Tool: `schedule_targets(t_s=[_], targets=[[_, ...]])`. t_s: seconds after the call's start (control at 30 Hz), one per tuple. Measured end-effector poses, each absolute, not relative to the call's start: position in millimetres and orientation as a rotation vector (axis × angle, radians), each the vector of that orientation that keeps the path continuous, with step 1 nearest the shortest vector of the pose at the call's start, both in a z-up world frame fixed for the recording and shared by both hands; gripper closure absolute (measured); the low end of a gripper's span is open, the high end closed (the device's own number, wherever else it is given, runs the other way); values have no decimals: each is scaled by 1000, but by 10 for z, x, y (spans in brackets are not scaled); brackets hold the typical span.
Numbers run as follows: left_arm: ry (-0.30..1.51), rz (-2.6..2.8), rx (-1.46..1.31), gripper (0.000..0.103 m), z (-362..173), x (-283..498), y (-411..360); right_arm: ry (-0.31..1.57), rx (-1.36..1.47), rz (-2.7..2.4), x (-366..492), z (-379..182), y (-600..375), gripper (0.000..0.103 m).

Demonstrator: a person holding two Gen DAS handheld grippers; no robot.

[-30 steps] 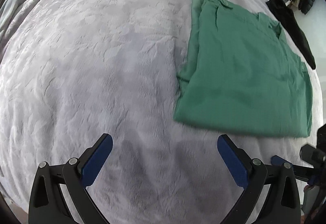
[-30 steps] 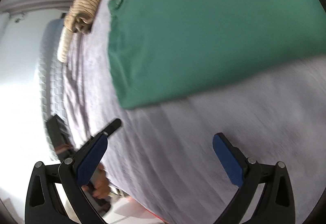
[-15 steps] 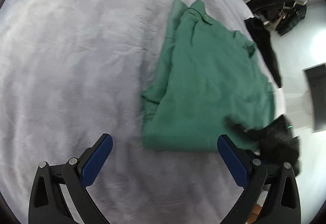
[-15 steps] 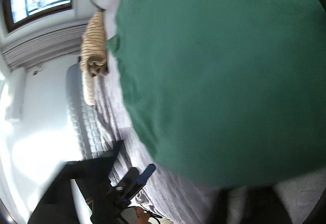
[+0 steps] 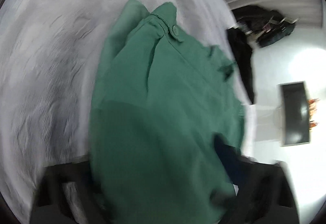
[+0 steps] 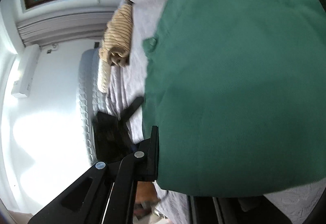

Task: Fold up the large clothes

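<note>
- Your right gripper has its jaws closed on the near edge of the green shirt; one black finger shows in the lower centre of the right wrist view, pressed flat against the cloth, the other hidden behind it.
- Your left gripper is buried under the same shirt. Cloth drapes over dark, blurred fingers at the bottom of the left wrist view, so you probably hold the hem, but whether the jaws are shut cannot be told.
- Gripping the hem at two places seems meant to carry it evenly toward the collar for the next fold.
- The shirt lies on the grey bed, its buttoned collar in the upper centre of the left view.
- A second ago both pairs of jaws stood wide above bare bedding, short of the shirt; now the cloth fills each frame.
- A striped tan garment sits upper left of the right view; black clothing hangs off the bed at right of the left view.
</note>
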State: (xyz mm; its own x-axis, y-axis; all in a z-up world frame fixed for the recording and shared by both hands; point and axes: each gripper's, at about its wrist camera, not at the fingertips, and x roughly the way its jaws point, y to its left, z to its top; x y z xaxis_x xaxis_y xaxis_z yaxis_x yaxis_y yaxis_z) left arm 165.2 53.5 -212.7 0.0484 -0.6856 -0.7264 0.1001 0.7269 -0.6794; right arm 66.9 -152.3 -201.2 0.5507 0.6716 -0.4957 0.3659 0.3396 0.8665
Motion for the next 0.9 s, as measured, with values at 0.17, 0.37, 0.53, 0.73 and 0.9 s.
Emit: schedule_targets(t_s=[0.17, 0.37, 0.53, 0.73, 0.9], targets=[[1375, -604, -378, 86, -2084, 1638, 313, 1259, 1165, 283, 482, -2083, -1501, 93], [1251, -630, -236, 87, -1665, 1530, 69, 1117, 838, 122, 376, -1457, -2090, 93], [1192, -660, -205, 89, -1290, 1448, -178, 1214, 736, 0, 662, -1899, -2397, 96], [1070, -777, -122, 89, -650, 1175, -868, 1171, 925, 99, 460, -2201, -2562, 96], [1009, -857, 49, 89, -370, 819, -1940, 1052, 1014, 143, 37, -1928, -2929, 95]])
